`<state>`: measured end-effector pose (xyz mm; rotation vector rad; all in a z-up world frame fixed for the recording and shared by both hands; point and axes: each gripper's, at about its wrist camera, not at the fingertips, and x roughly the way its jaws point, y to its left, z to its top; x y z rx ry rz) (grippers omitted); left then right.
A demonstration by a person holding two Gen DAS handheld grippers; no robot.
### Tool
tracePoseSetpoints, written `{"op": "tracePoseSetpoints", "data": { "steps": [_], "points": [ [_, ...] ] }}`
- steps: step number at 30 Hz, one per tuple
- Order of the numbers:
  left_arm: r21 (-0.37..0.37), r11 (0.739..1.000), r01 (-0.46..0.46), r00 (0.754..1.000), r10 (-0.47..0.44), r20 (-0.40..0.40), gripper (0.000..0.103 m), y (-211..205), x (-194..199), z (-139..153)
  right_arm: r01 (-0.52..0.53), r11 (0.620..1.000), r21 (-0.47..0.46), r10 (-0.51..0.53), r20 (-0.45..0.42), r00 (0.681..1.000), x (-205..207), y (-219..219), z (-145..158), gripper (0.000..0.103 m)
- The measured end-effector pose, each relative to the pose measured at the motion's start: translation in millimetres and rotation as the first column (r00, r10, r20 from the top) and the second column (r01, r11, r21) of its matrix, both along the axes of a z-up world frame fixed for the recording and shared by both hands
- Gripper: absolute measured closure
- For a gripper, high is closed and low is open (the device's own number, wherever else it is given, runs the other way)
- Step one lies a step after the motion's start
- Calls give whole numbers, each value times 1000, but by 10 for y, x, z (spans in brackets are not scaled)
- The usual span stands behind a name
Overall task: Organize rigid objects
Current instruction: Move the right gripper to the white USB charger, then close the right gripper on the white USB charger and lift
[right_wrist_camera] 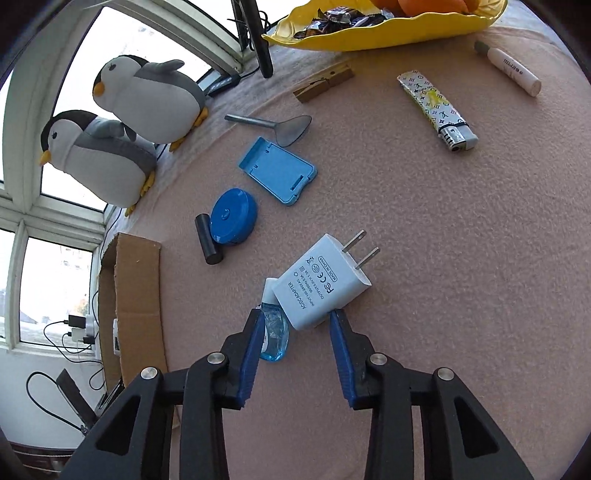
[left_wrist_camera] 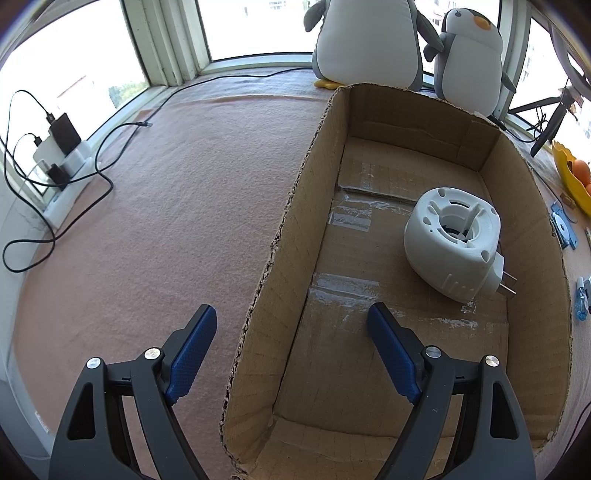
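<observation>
An open cardboard box (left_wrist_camera: 295, 192) lies on the pink cloth, and a white round plug-in device (left_wrist_camera: 450, 240) rests on its floor. My left gripper (left_wrist_camera: 291, 325) is open, its fingers wide apart astride the box's left wall without touching it. In the right wrist view a white AC adapter (right_wrist_camera: 321, 284) lies partly on top of a small clear blue bottle (right_wrist_camera: 274, 334). My right gripper (right_wrist_camera: 295, 317) points down at them with one blue pad close on each side; the adapter's near end and the bottle sit between the pads, and I see no firm press. The box (right_wrist_camera: 136, 280) shows at the left.
On the cloth beyond lie a blue phone stand (right_wrist_camera: 279, 171), a round blue case (right_wrist_camera: 232, 218), a black cylinder (right_wrist_camera: 208, 240), a grey metal scoop (right_wrist_camera: 280, 127), a wooden clothespin (right_wrist_camera: 325, 83), a lighter (right_wrist_camera: 436, 110) and a white tube (right_wrist_camera: 511, 70). A yellow dish (right_wrist_camera: 388, 33) and two plush penguins (right_wrist_camera: 147, 99) stand behind.
</observation>
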<state>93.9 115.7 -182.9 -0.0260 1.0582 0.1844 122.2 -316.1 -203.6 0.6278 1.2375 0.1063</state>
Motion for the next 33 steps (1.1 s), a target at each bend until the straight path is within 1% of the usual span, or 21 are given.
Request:
{"op": "tracePoseSetpoints", "data": {
  "steps": [4,10,16,18,19,27,30,31,33],
  "points": [
    [-1,1000,-1,1000,1,0,18,-3,2,0,23,1000,7,-23,-1,1000,84,-61,-31,70],
    [-5,1000,-1,1000,1,1,17,0,7,-2,10,998,-58,-10,9,1000,276,-19,16,70],
    [-13,1000,-3,1000,3,5,17,8,4,-8,10,990,-138,-10,1,1000,455,64,77,63],
    [-15,1000,-3,1000,4,5,17,12,6,-10,25,988,-152,-27,-9,1000,503,63,102,56],
    [-14,1000,-4,1000,4,6,17,9,2,-10,26,988,-155,-28,-10,1000,531,67,115,55],
    [-13,1000,-2,1000,2,8,17,4,2,-10,-43,962,-269,30,-53,998,724,228,92,55],
    [-14,1000,-1,1000,1,7,17,4,3,-11,-95,944,-315,78,-67,995,731,292,35,56],
    [-14,1000,-2,1000,2,7,17,3,3,-11,-113,937,-330,97,-65,993,722,306,23,57],
    [-17,1000,-3,1000,3,8,17,0,2,-14,-145,920,-363,130,-64,989,701,314,27,66]
  ]
}}
